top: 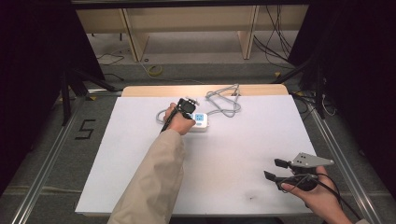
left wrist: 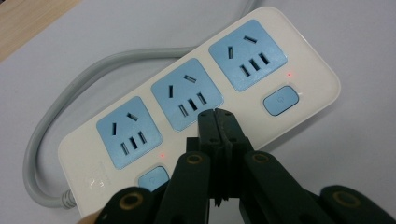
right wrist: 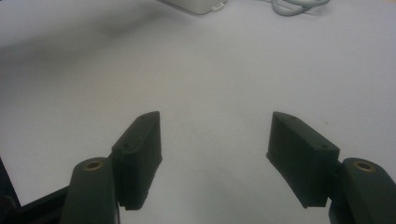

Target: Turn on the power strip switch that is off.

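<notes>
A white power strip [top: 200, 122] with three blue sockets lies at the middle back of the white table top; its grey cable [top: 224, 100] coils behind it. My left gripper [top: 189, 111] points down at it. In the left gripper view the jaws [left wrist: 216, 114] are shut with nothing between them, and their tips sit over the strip [left wrist: 308, 79] just below the middle socket [left wrist: 187, 93]. They hide the spot between two blue buttons [left wrist: 280, 99] [left wrist: 154, 177]; contact cannot be told. Small red lights glow beside those buttons. My right gripper [top: 274, 169] is open at the front right and holds nothing.
The white board [top: 224, 154] rests on a wooden table whose far edge [top: 154, 89] shows behind it. Metal rails [top: 341, 158] run along both sides. Loose cables [top: 275, 42] and wooden shelving lie on the floor beyond. The right gripper [right wrist: 215, 119] faces bare white surface.
</notes>
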{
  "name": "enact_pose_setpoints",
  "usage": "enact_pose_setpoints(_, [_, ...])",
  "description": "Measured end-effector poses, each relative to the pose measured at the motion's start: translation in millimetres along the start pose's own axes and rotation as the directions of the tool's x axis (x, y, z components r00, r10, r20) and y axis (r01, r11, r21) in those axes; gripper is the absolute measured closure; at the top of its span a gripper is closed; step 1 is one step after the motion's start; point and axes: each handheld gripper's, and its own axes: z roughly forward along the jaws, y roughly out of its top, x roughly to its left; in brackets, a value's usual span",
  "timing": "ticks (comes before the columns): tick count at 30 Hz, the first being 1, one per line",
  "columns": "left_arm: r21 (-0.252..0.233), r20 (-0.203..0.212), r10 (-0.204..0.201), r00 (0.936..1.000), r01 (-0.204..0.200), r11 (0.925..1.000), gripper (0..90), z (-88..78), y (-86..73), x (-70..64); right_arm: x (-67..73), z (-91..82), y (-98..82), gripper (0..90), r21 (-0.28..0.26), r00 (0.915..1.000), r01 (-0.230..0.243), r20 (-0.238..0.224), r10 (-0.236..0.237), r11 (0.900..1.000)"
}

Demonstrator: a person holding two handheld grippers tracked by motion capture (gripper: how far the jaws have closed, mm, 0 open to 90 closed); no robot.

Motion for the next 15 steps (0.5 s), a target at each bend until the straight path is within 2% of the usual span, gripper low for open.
enact_pose_setpoints(6, [0.037,-0.011,0.029,0.9995,-0.028,0.9989,90.0,0.4,4.9,-2.3,-0.1,0.0,-0.1,35.3,0.000,1.0000,0.001,0.000,-0.001,1.000])
enact_pose_setpoints(15, [0.044,-0.004,0.019,0.9998,-0.019,0.9988,90.0,0.7,5.9,-0.7,0.0,0.5,-0.4,35.3,0.004,1.0000,0.000,-0.003,0.000,1.000])
